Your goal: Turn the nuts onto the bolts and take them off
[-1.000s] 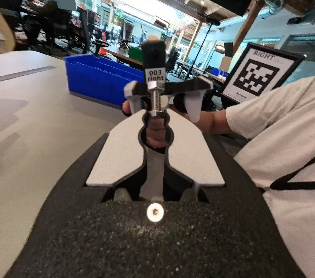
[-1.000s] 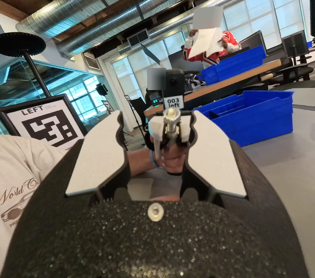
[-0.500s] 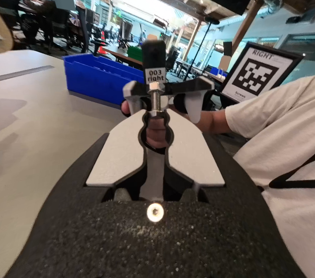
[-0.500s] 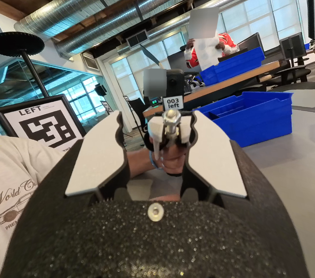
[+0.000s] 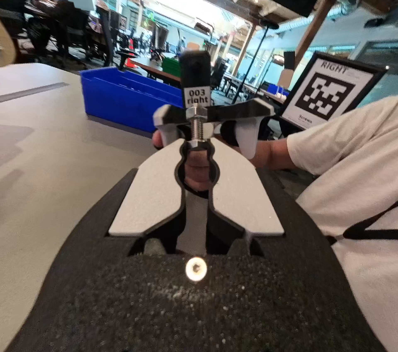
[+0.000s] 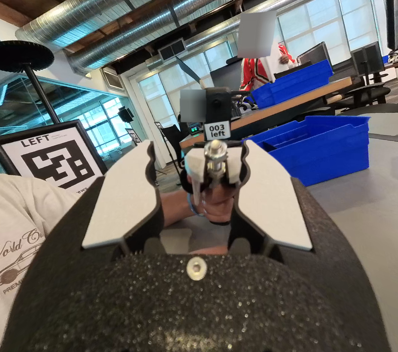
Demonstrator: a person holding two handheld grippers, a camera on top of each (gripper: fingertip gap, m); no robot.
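My left gripper (image 5: 197, 143) is shut on the head of a steel bolt (image 5: 196, 128) and holds it upright above the table. A hex nut (image 5: 196, 112) sits at the top of the thread. My right gripper (image 5: 203, 126) faces it, open, with one white finger on each side of the nut and apart from it. In the right wrist view the right gripper (image 6: 198, 147) is open wide. Between its fingers I see the left gripper (image 6: 215, 167) holding the bolt, with the nut (image 6: 215, 151) at the near end.
A blue bin (image 5: 129, 95) stands on the grey table (image 5: 53, 158) behind the grippers; it also shows in the right wrist view (image 6: 323, 152). A framed marker sign (image 5: 327, 95) stands at the table's edge. The holder's white sleeve (image 5: 344, 147) is on the right. The tips of both grippers are at nearly the same place.
Almost nothing. Both grippers hold their poses: the left stays shut on the bolt, the right stays open around the nut. A person in the background has moved.
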